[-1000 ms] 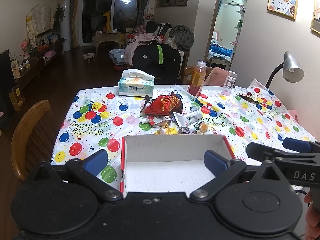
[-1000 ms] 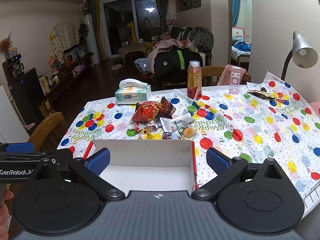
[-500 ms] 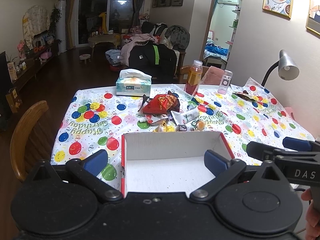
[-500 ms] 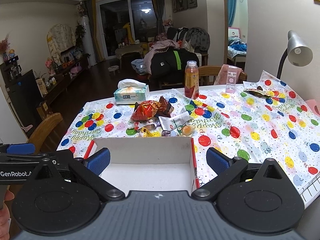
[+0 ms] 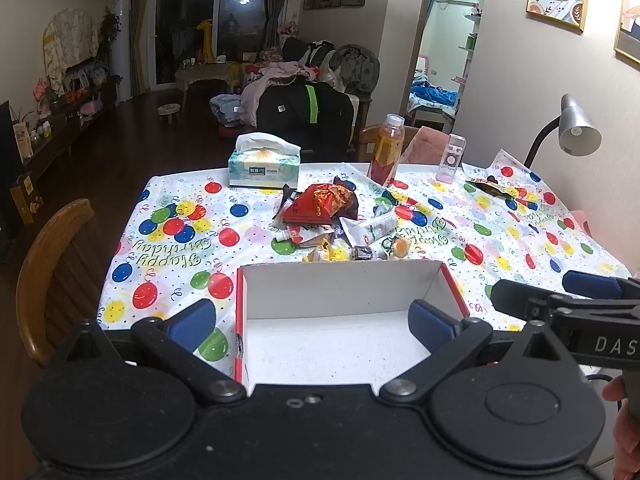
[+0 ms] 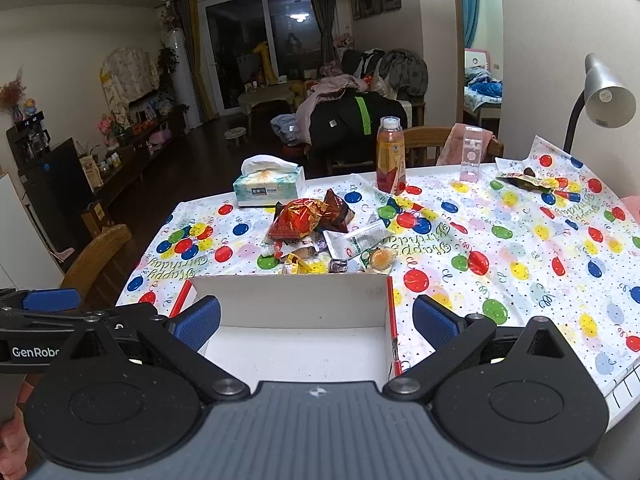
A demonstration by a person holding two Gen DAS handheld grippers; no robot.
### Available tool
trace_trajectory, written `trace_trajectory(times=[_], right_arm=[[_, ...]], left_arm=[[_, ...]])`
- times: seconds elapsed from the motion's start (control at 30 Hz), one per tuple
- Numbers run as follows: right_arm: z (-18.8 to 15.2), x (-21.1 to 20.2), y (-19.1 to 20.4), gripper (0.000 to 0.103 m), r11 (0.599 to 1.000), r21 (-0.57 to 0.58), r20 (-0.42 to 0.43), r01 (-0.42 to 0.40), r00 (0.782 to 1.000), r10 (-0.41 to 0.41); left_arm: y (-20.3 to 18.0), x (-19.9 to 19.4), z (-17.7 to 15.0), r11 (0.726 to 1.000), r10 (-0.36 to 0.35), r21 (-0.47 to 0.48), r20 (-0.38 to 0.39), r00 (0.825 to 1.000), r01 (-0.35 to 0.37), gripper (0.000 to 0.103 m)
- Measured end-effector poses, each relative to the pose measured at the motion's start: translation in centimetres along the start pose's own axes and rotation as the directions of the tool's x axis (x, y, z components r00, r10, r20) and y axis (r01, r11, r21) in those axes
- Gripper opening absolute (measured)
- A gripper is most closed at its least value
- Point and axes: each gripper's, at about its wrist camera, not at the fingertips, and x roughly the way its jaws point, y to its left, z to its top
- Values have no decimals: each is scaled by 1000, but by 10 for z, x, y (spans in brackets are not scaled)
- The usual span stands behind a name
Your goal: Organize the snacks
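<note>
Hovering over the white box, both grippers wait with fingers apart, holding nothing.
Snack pile sits on the table just beyond the box; left gripper, right gripper.

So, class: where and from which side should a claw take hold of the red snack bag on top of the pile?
Grip the red snack bag by its crumpled upper part, coming from above: it tops the pile, with other wrappers crowding its base.
</note>
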Motion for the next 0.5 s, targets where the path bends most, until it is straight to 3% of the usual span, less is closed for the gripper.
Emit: trace_trajectory(times=[0.5], right_arm=[[27,51,-34,103,999,-10,-56,-42,998,42]], left_arm=[[-11,50,29,999,12,-33,-50,999,-13,102]])
